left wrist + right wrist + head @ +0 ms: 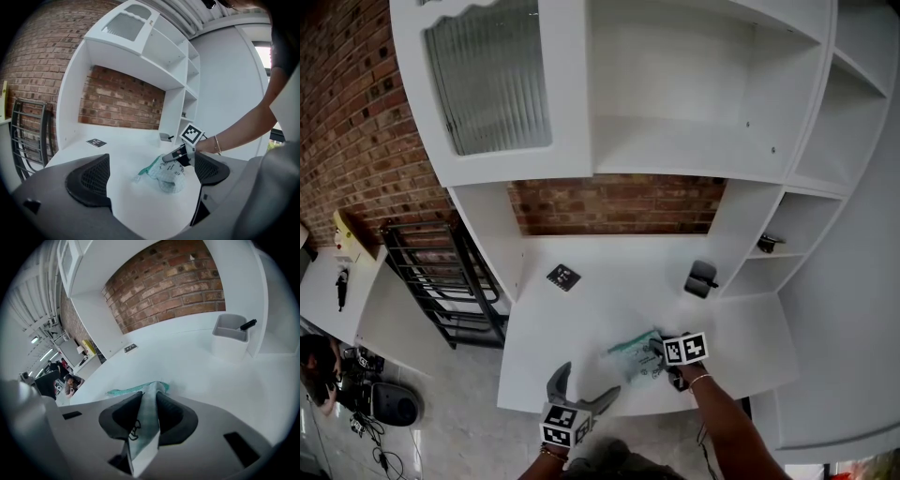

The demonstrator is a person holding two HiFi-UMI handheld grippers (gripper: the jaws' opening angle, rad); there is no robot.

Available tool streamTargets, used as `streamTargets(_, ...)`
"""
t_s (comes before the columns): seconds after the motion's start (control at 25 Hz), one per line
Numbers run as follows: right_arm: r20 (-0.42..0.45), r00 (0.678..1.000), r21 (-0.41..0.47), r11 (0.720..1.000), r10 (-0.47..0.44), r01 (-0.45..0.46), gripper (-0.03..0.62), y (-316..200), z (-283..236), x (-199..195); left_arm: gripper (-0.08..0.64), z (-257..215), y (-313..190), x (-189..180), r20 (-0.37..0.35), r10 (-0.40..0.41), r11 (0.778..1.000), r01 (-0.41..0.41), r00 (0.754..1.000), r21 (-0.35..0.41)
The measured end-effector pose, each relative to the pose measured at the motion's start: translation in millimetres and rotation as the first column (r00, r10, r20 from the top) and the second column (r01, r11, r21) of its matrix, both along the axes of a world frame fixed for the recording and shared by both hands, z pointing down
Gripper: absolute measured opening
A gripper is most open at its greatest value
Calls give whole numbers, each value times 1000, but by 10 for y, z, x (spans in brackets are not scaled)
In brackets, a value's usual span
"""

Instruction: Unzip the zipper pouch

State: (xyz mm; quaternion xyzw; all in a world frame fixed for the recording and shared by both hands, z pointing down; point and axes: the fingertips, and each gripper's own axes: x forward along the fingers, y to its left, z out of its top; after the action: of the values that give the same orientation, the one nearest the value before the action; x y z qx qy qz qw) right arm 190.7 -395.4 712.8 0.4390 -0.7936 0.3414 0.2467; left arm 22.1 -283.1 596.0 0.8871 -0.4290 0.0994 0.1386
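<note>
The zipper pouch (635,357) – pale, see-through, with a teal band along one edge – lies bunched on the white worktop (609,281), close to its front edge. The right gripper (658,356) has its jaws closed on the pouch: in the right gripper view a fold of the pale material with black print is pinched flat between the two pads, and the teal band runs off to the left just beyond them.

The left gripper (581,389) hovers on the near-left side of the pouch, apart from it. Its jaws stand wide open with nothing held – the pouch shows beyond them in the left gripper view.

Beyond the pouch, toward the brick wall (619,203), a small black marker card (563,277) lies flat to the left and a grey holder (700,278) stands to the right, both well apart from the pouch.
</note>
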Motion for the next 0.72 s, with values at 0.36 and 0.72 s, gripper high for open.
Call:
streamTargets(0.36, 122, 992, 240, 971, -18, -12, 49, 263, -610, -160, 565, -1, 34, 20, -16, 15, 1000, -15, 1000, -20)
streamTargets(0.72, 79, 985, 435, 895, -151, 102, 25, 694, -1210, -420, 554, -214, 104, 110, -5, 112, 994, -112, 994, 18)
